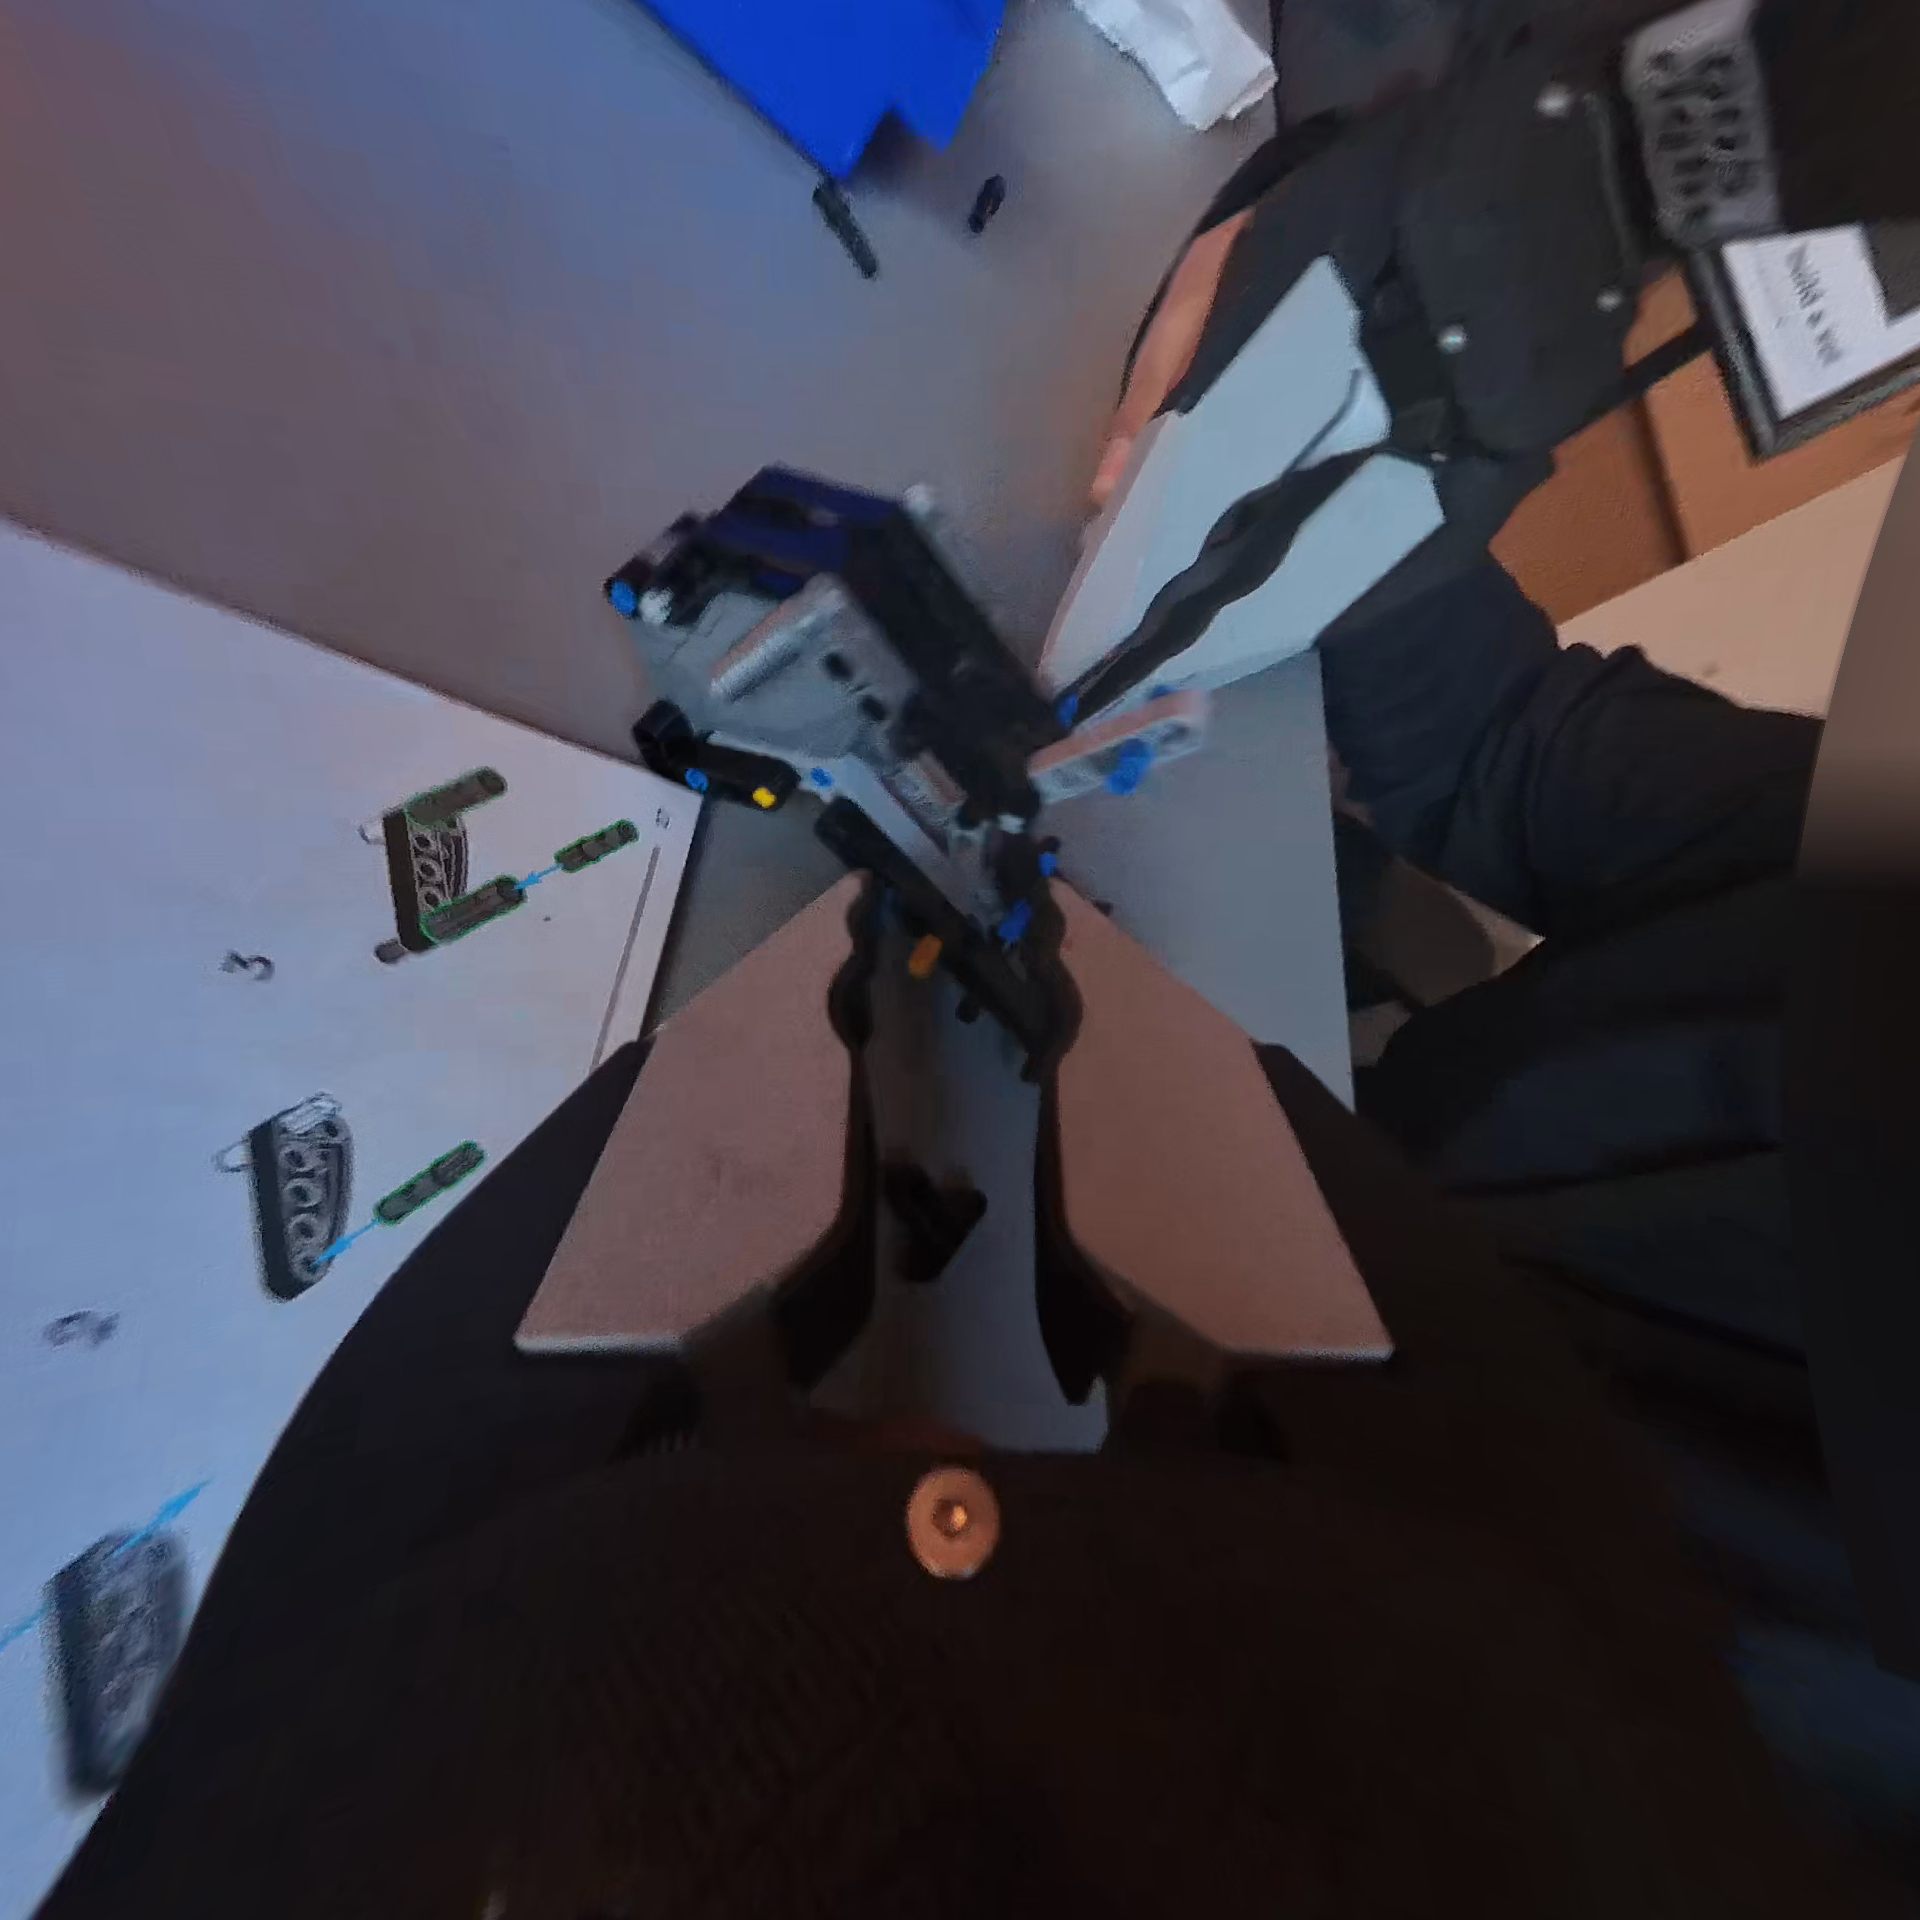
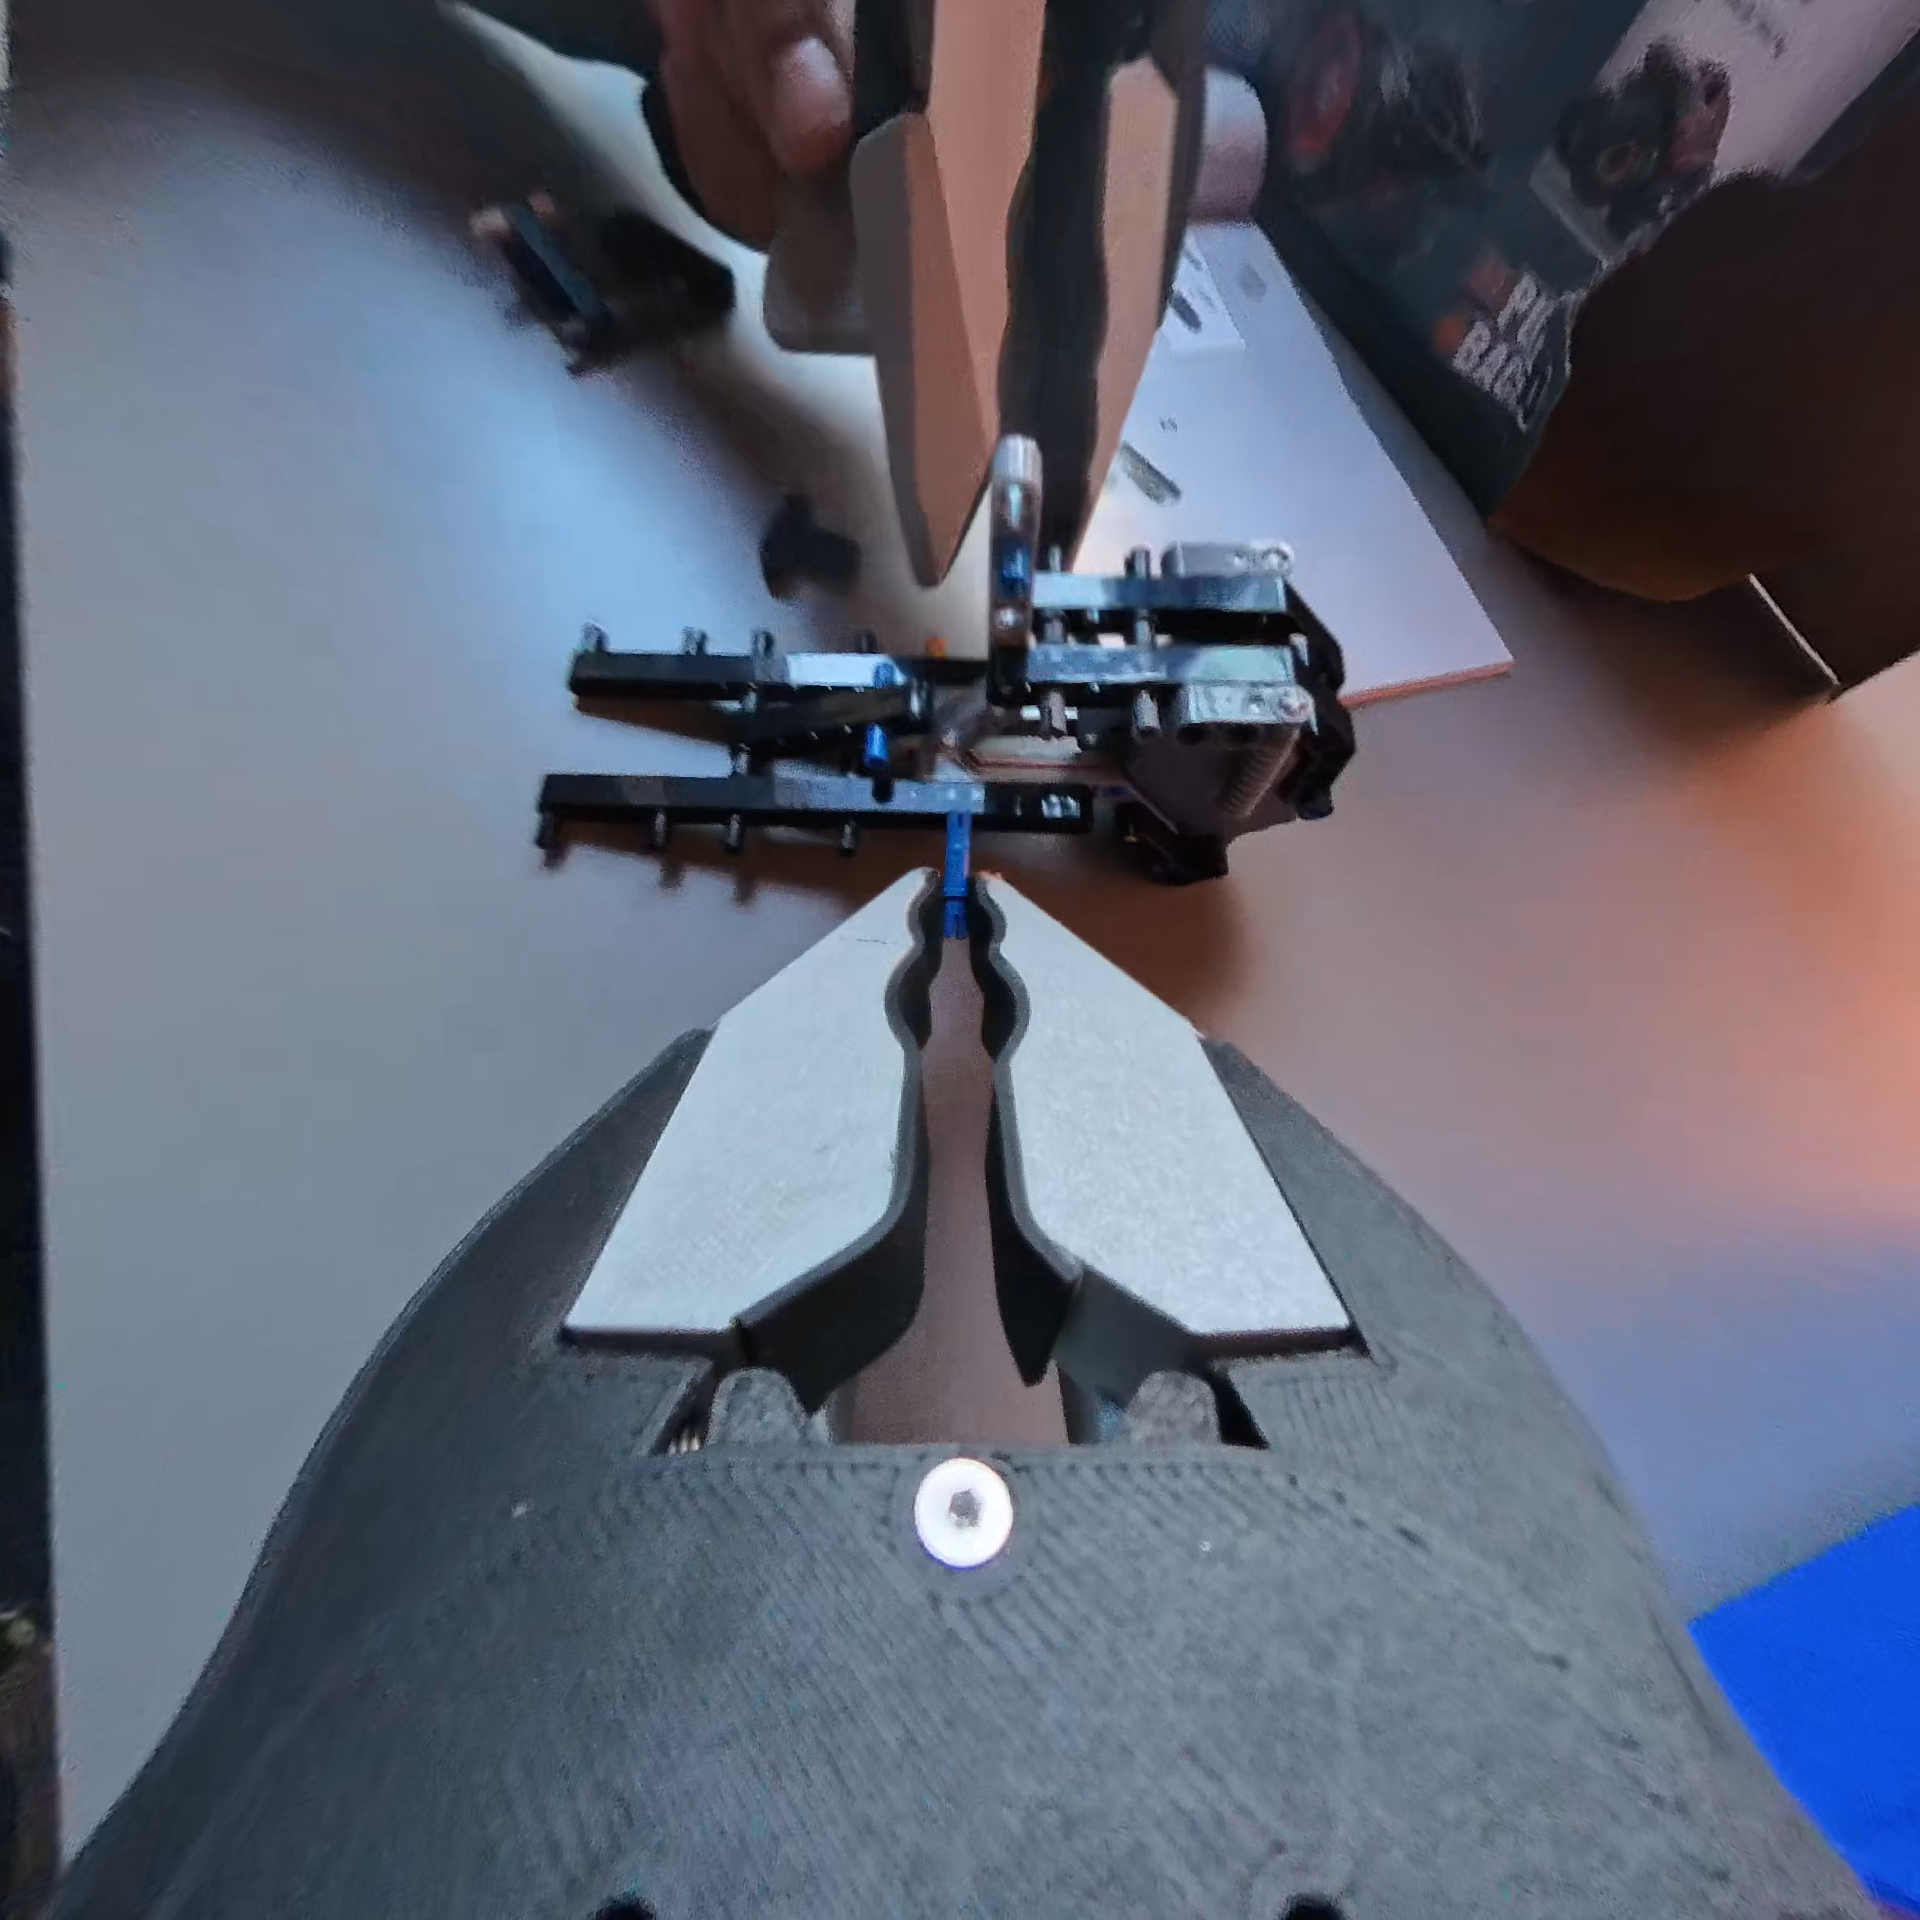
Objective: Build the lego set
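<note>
The lego model (image 1: 821, 644) is a black, grey and dark blue Technic assembly with two long black beams; it lies on the table in the right wrist view (image 2: 1195, 675). My left gripper (image 1: 961, 904) is shut on the model's black beams near an orange pin (image 1: 925, 951). In the right wrist view it comes down from the top (image 2: 1008, 551) around an upright grey piece. My right gripper (image 2: 951, 899) is shut on a small blue pin (image 2: 954, 862), whose far end touches the near black beam (image 2: 810, 798). In the left wrist view the right gripper (image 1: 1070, 717) reaches in from the upper right.
The open instruction booklet (image 1: 260, 935) lies to the left, and under the model's far end (image 2: 1299, 468). A blue bin (image 1: 852, 73) and loose black parts (image 1: 847, 229) lie beyond. More loose black parts (image 2: 613, 281) and the set's box (image 2: 1455, 208) are at the back. One gripper's finger ends stand about 6 cm off the other's.
</note>
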Available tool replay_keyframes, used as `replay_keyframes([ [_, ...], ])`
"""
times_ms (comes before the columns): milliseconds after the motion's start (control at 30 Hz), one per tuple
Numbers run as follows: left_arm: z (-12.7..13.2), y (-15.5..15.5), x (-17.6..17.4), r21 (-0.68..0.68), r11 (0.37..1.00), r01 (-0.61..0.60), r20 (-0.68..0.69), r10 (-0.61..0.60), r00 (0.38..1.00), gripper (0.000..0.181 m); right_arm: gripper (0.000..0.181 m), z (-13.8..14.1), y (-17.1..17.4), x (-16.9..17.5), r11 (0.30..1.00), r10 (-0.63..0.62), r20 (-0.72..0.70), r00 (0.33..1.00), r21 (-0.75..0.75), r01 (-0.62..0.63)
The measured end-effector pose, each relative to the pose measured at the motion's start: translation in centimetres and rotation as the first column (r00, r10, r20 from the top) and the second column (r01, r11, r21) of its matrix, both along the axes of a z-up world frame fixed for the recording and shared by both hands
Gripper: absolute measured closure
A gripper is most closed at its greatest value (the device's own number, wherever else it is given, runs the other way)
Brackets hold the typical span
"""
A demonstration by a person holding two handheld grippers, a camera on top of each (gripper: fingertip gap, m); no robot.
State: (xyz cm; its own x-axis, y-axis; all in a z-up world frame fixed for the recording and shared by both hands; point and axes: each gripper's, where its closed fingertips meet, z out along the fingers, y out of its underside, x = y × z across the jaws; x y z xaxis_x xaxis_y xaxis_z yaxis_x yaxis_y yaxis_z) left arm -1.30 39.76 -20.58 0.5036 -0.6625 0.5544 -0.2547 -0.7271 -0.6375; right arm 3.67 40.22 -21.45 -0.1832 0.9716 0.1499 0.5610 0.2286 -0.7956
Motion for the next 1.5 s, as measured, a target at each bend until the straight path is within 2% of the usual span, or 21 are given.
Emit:
replay_keyframes([
  [100, 3.2, -0.2, -0.9, 0.181, 0.983, 0.020, -0.097, -0.003, 0.995, 0.157, 0.179, 1.0, -0.6, -0.2, 0.998, 0.021, -0.049, 0.999, -0.050, -0.023],
  [200, 5.3, -1.6, 0.5, 0.319, 0.943, 0.091, -0.140, -0.048, 0.989, 0.158, 0.179, 2.3, -2.3, -0.4, 0.983, 0.086, -0.121, 0.989, -0.153, -0.105],
  [333, 3.3, -3.7, 3.3, 0.391, 0.885, 0.254, -0.304, -0.137, 0.943, 0.160, 0.180, 3.5, -3.7, -0.8, 0.934, 0.132, -0.183, 0.974, -0.308, -0.184],
  [433, 3.2, -3.8, 4.2, 0.463, 0.842, 0.277, -0.338, -0.121, 0.933, 0.160, 0.180, 2.9, -4.0, -0.8, 0.915, 0.145, -0.153, 0.978, -0.356, -0.191],
  [600, 2.8, -4.1, 4.4, 0.494, 0.811, 0.313, -0.389, -0.117, 0.914, 0.171, 0.179, 3.2, -5.0, -1.2, 0.886, 0.182, -0.166, 0.969, -0.399, -0.235],
  [767, 2.3, -4.3, 4.6, 0.485, 0.809, 0.332, -0.394, -0.137, 0.909, 0.179, 0.180, 3.0, -5.2, -1.1, 0.879, 0.193, -0.156, 0.969, -0.411, -0.241],
  [1067, 2.3, -4.3, 4.6, 0.438, 0.848, 0.300, -0.329, -0.159, 0.931, 0.180, 0.180, 3.9, -5.0, -1.0, 0.919, 0.190, -0.210, 0.959, -0.306, -0.249],
  [1267, 2.2, -4.1, 4.3, 0.435, 0.850, 0.296, -0.335, -0.153, 0.930, 0.174, 0.179, 2.8, -5.0, -1.2, 0.936, 0.190, -0.160, 0.969, -0.269, -0.228],
  [1333, 2.3, -4.2, 4.4, 0.421, 0.858, 0.296, -0.313, -0.168, 0.935, 0.180, 0.180, 2.9, -4.9, -1.2, 0.939, 0.185, -0.162, 0.969, -0.263, -0.223],
  [1500, 2.1, -4.2, 4.5, 0.421, 0.857, 0.298, -0.311, -0.172, 0.935, 0.180, 0.179, 3.0, -4.9, -1.2, 0.935, 0.182, -0.171, 0.968, -0.275, -0.224],
])
